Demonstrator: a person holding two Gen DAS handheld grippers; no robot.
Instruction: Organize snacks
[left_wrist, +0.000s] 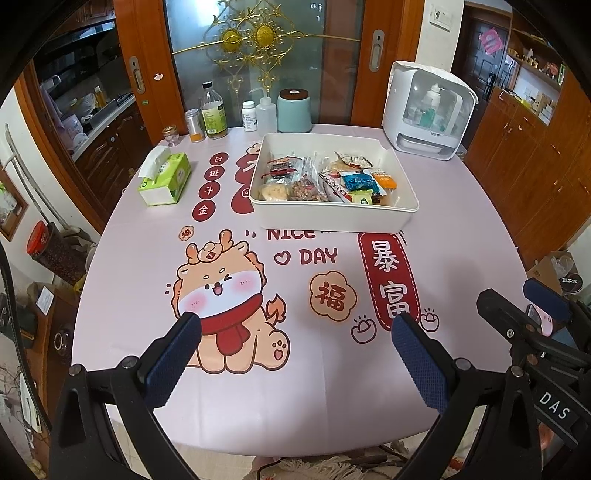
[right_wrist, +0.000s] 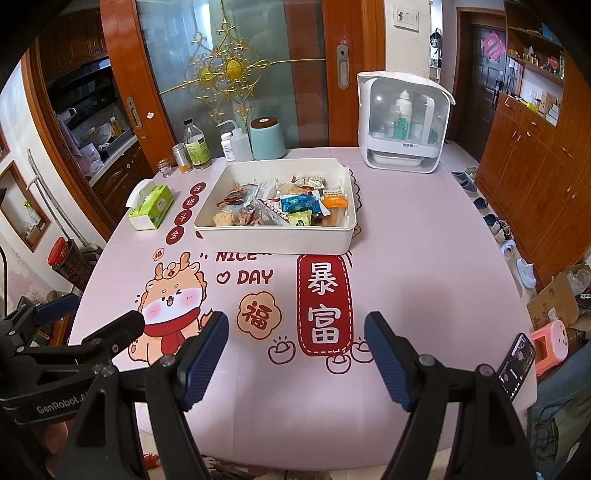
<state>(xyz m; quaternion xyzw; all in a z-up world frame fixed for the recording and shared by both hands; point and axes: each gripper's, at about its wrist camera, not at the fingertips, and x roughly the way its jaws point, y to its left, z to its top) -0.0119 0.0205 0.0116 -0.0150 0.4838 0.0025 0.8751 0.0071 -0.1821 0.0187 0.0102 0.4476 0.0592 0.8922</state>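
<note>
Left gripper (left_wrist: 295, 332) and right gripper (right_wrist: 297, 332) both wide open, empty, over the near table edge. Snacks (left_wrist: 321, 177) sit in white tray (left_wrist: 332, 218), far centre; bare tablecloth (left_wrist: 295, 387) between.

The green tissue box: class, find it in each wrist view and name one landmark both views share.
Left wrist view: green tissue box at upper left, left of the white snack tray.
Right wrist view: green tissue box at left of middle, again left of the tray.
Shared landmark: teal canister.
</note>
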